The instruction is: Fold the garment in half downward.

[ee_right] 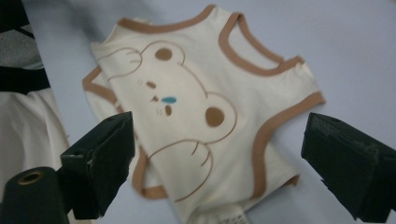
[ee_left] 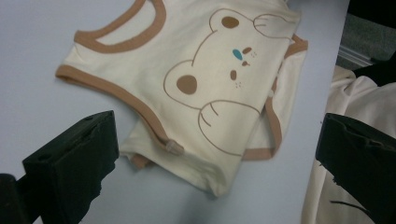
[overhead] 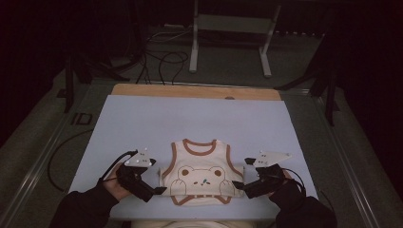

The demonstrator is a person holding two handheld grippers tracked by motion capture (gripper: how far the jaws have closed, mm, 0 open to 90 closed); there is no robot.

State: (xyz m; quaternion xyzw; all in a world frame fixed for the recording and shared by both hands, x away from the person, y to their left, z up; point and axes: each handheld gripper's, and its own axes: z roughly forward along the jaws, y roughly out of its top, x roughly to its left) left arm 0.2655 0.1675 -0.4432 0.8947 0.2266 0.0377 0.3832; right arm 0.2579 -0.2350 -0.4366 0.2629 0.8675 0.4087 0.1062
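Observation:
A cream sleeveless vest (overhead: 202,175) with brown trim and a bear print lies flat near the front of the pale blue table top (overhead: 199,118), neck away from me and its lower part folded under. My left gripper (overhead: 154,192) sits just off the vest's left edge, jaws wide apart and empty. In the left gripper view the vest (ee_left: 201,79) lies beyond the left gripper (ee_left: 219,158). My right gripper (overhead: 240,186) is at the vest's right edge, also open. The right gripper view has the vest (ee_right: 196,107) below and ahead of the right gripper (ee_right: 219,158), with no cloth pinched.
A wooden strip (overhead: 195,91) runs along the table's far edge. Beyond it, a white metal frame (overhead: 230,38) and loose cables (overhead: 161,61) are on the floor. The person's cream top (ee_left: 345,112) is at the near edge.

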